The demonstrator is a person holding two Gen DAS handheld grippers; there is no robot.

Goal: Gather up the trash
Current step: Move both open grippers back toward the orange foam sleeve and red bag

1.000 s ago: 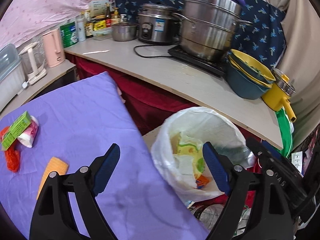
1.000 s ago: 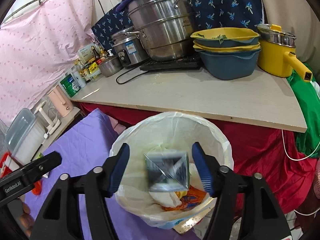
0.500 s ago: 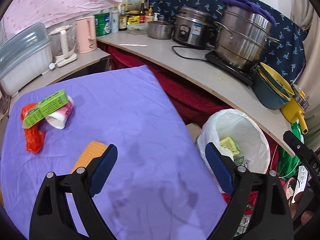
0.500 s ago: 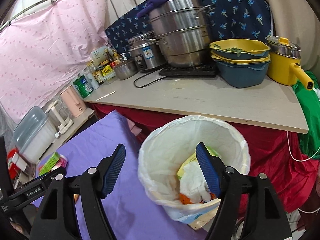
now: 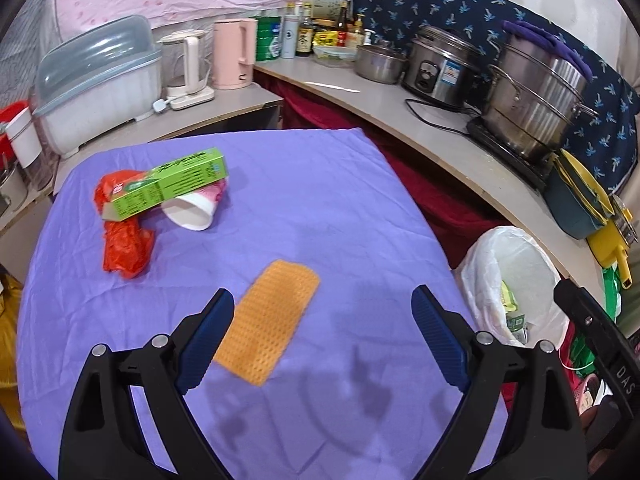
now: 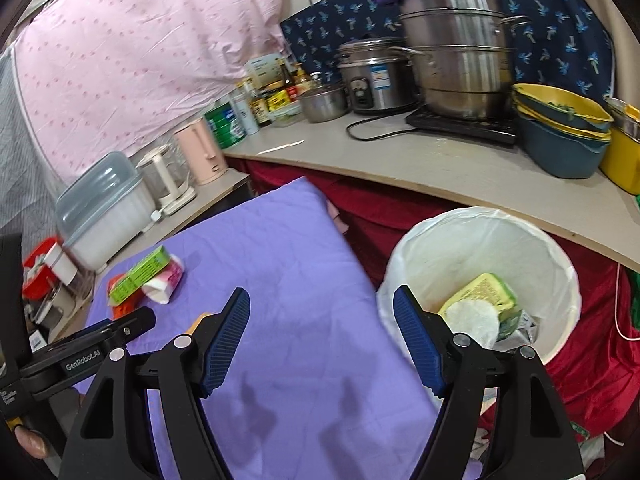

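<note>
On the purple tablecloth (image 5: pixel 320 200) lie an orange textured pad (image 5: pixel 272 320), a green carton (image 5: pixel 172 184), a tipped paper cup (image 5: pixel 196 208) and a crumpled red bag (image 5: pixel 128 240). My left gripper (image 5: pixel 322 295) hovers open over the cloth, the orange pad just beyond its left finger, nothing between the jaws. The white-lined bin (image 6: pixel 480 264) stands off the table's right edge with wrappers inside. My right gripper (image 6: pixel 321 294) is open and empty over the table edge next to the bin. The right wrist view also shows the green carton (image 6: pixel 138 274) and the cup (image 6: pixel 166 282).
A counter (image 5: pixel 400 100) curves behind the table with a steel steamer pot (image 5: pixel 532 108), rice cooker (image 5: pixel 440 64), bottles, a pink kettle (image 5: pixel 236 52) and stacked bowls (image 6: pixel 560 132). A dish box (image 5: pixel 100 80) stands at the left. Red cloth hangs under the counter.
Both grippers swung left from above the bin toward the table. A silver packet seen between the right jaws a second ago is gone from them. More of the table litter has come into view.
</note>
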